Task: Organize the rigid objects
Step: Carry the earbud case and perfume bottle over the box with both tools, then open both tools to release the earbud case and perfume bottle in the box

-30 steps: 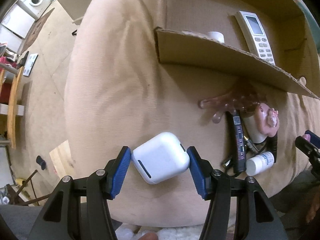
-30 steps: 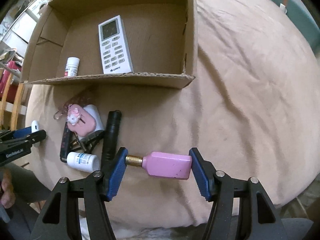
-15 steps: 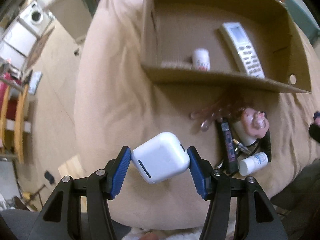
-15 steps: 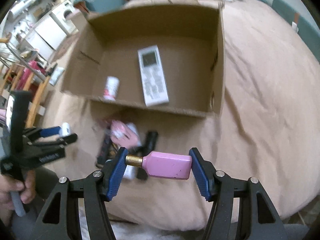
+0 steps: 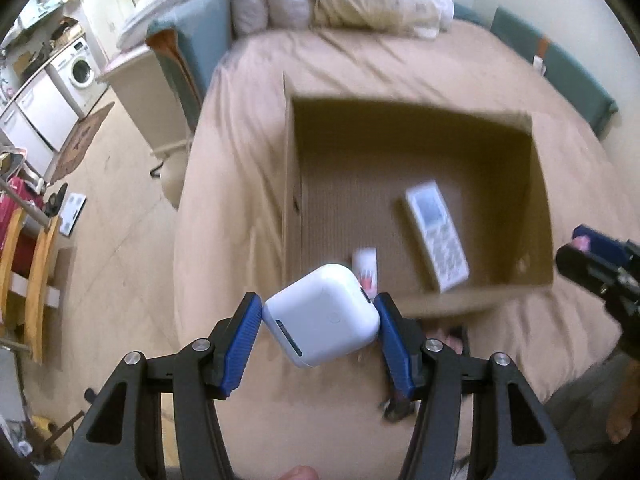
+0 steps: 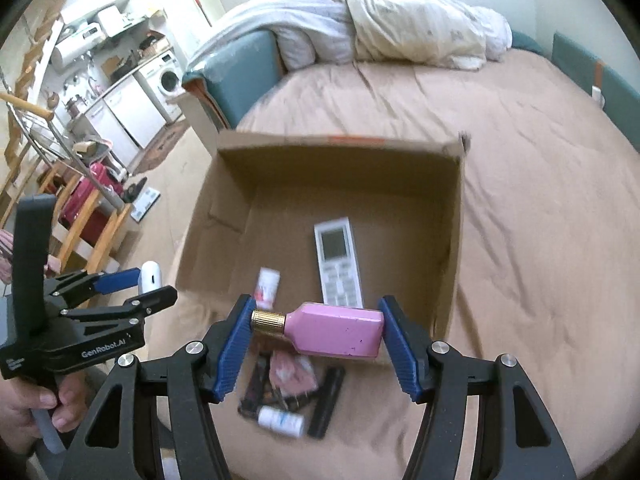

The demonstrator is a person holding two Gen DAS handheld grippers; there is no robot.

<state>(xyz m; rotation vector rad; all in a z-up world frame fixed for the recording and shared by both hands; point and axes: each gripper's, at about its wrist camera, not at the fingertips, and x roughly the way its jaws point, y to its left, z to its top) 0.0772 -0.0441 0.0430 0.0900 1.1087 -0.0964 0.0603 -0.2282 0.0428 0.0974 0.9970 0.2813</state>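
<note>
My left gripper point(image 5: 320, 322) is shut on a white rounded case point(image 5: 322, 314), held in the air above the bed near the front left corner of an open cardboard box point(image 5: 290, 184). My right gripper point(image 6: 316, 330) is shut on a pink bottle with a gold cap point(image 6: 336, 334), held above the box's front edge point(image 6: 450, 280). In the box lie a white remote point(image 6: 336, 266) and a small white bottle point(image 6: 267, 286). The left gripper also shows in the right wrist view point(image 6: 148, 290).
A pile of small items lies on the tan bed in front of the box: a pink case point(image 6: 290, 372), black sticks point(image 6: 328, 404) and a small white bottle point(image 6: 280, 422). Pillows and bedding point(image 6: 400, 32) lie at the bed's far end. The floor point(image 5: 112, 208) drops off on the left.
Both grippers have risen and tilted up with their objects still held. The box now sits lower in both views and the room beyond the bed has come into sight.
</note>
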